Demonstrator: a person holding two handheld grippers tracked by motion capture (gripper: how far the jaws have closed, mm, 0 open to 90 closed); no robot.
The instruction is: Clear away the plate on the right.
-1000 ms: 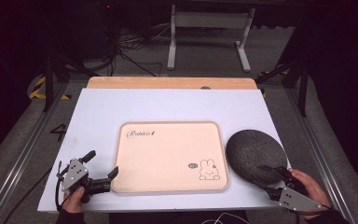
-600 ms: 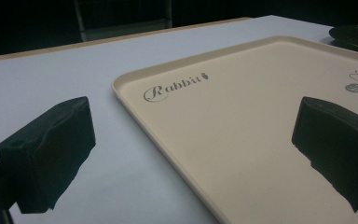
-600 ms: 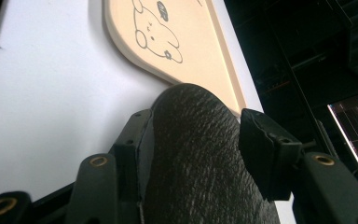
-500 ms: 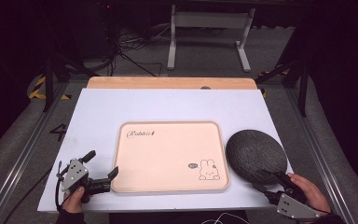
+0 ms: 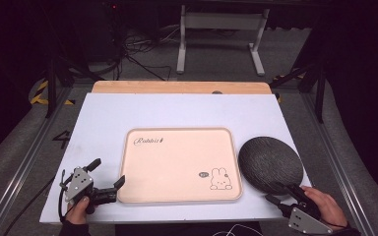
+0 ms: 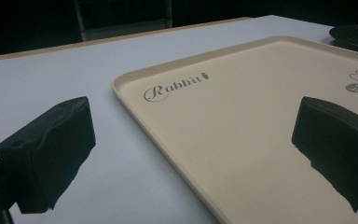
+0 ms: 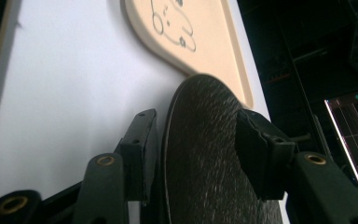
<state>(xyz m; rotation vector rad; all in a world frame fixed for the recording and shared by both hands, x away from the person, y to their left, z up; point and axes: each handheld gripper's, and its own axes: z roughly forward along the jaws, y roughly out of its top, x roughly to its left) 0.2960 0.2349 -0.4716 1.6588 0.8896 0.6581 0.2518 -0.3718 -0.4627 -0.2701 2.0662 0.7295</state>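
Note:
A cream tray printed with a rabbit and the word "Rabbit" lies flat mid-table, nothing on it. To its right rests a dark round textured plate. My left gripper stands open at the tray's front-left corner; in the left gripper view one jaw is over the white table and the other over the tray, with the gripper holding nothing. My right gripper is at the plate's near edge. In the right gripper view its jaws straddle the plate rim, spread apart, the gripper open.
The white tabletop has a wooden strip along its far edge. Beyond it are a dark floor, cables and a metal stand. A person's hands hold both grippers at the front edge.
The right gripper has drawn back toward the front edge, from over the plate to its near rim. The left gripper, tray and plate have stayed put.

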